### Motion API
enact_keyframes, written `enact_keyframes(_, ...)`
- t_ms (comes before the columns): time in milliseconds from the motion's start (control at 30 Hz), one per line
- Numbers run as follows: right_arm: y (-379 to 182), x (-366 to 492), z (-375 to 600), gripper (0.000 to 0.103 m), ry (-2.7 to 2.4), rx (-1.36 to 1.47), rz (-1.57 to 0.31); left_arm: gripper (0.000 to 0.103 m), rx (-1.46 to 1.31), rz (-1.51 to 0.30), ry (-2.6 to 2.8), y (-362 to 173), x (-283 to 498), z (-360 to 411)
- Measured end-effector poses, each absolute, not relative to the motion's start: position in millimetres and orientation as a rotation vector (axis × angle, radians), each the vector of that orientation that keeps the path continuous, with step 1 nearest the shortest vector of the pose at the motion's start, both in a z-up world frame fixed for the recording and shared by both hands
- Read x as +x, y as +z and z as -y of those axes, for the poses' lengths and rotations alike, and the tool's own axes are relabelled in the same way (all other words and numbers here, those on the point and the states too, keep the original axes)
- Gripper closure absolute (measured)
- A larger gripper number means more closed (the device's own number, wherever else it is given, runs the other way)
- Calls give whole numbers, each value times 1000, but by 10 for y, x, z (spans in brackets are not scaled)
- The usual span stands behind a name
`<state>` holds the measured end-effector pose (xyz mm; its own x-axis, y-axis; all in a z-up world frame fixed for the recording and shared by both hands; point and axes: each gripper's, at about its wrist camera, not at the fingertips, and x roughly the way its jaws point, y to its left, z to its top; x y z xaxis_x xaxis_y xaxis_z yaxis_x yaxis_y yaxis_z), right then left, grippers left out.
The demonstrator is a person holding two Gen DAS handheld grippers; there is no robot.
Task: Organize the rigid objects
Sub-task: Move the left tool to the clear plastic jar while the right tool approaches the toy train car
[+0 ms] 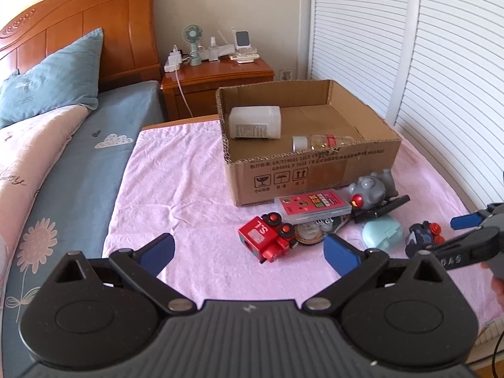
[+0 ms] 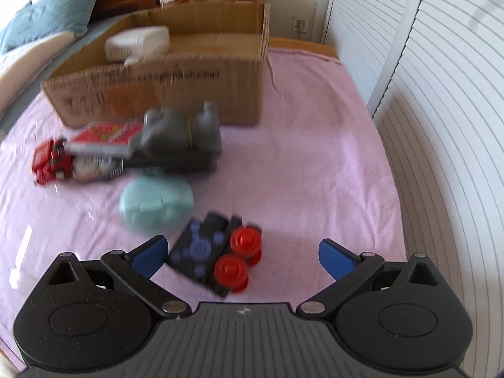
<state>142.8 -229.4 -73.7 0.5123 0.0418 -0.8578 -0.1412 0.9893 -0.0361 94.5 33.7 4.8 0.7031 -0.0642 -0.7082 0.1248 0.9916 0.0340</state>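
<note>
A cardboard box [image 1: 315, 170] stands on a pink cloth [image 1: 189, 189] and holds a white container [image 1: 255, 123] and a clear bottle [image 1: 321, 141]. In front of it lie a red toy truck [image 1: 267, 239], a red card case [image 1: 312, 209], a grey figure [image 1: 375, 186], a teal case [image 1: 381, 234] and a dark toy car with red wheels [image 1: 423, 236]. My left gripper [image 1: 249, 252] is open and empty, just short of the red truck. My right gripper [image 2: 242, 256] is open, with the dark toy car [image 2: 217, 252] lying between its fingers; it also shows in the left wrist view [image 1: 466, 236].
The bed [image 1: 72, 163] with a blue pillow [image 1: 53, 78] lies to the left. A wooden nightstand [image 1: 217, 78] with a small fan stands behind the box. White slatted doors [image 1: 441, 78] run along the right. The right wrist view is motion-blurred.
</note>
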Motion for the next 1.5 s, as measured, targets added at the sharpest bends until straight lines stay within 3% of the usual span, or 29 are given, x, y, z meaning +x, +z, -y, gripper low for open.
enact_keyframes(433,-822,1280,2566,0,64,-74,-999,3,143,-814,-268,1,836,-97)
enact_keyframes(833,-831,1163,2592,0,112,-95,-952,3,310,-872,-418,-371,662,116)
enact_keyframes(1500,-837,1125,2612,0,141,-106,-927,3,468,-832,-589,-616,1153,482)
